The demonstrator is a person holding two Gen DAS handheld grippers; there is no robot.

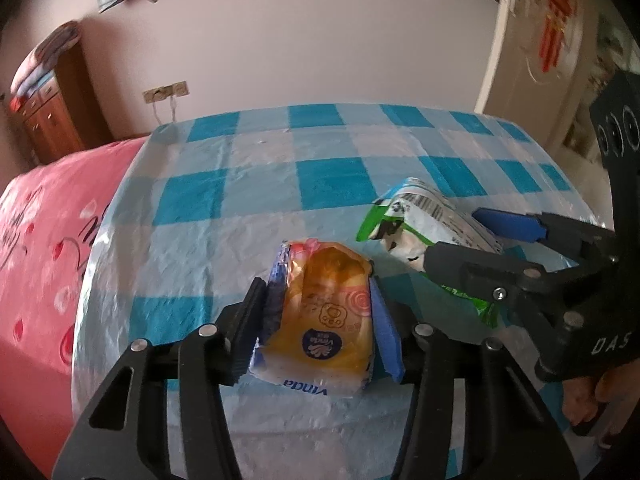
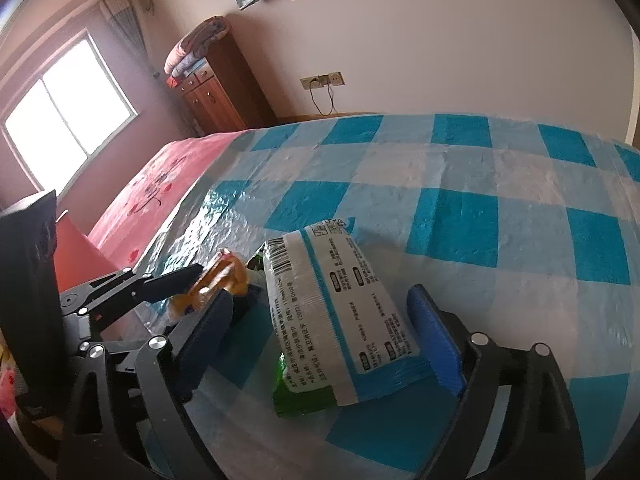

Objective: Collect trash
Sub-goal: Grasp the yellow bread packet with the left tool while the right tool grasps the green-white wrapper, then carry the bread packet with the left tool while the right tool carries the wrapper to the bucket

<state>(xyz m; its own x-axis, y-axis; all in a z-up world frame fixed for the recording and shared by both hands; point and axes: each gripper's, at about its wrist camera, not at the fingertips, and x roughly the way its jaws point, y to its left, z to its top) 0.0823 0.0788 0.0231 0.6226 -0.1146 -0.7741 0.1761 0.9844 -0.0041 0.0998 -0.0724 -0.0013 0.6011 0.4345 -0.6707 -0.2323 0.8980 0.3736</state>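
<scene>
While both grippers stand over the tabletop [image 1: 256, 184] with its blue checked cover, the step in hand is, I judge, the grasping of the trash. I count two pieces of trash and two grippers, one piece for each.

The left gripper [image 1: 320, 316] has its blue pads pressed on the two sides of the yellow tissue pack [image 1: 328, 320], so it is closed narrow on this pack. The pack sits on the tabletop near the front edge, and its torn top looks open.

The right gripper [image 2: 320, 328] stands wide. The green and white wrapper [image 2: 344, 316] lies between its fingers, just to the right of the yellow tissue pack. One blue pad [image 2: 436, 340] is close beside the wrapper's edge, but I cannot tell if it touches; the other finger stands clearly apart from it. So this gripper holds nothing yet, as I read it.

For the next move, the right gripper must close on the wrapper, which is soft and thin and may slide or fold. Then both pieces must be lifted and carried away. No bin or bag shows in either view, so I cannot say where the trash must go.

Beyond the yellow tissue pack, one pink bed [image 1: 44, 216] and one wooden cabinet [image 2: 216, 88] are also seen.
</scene>
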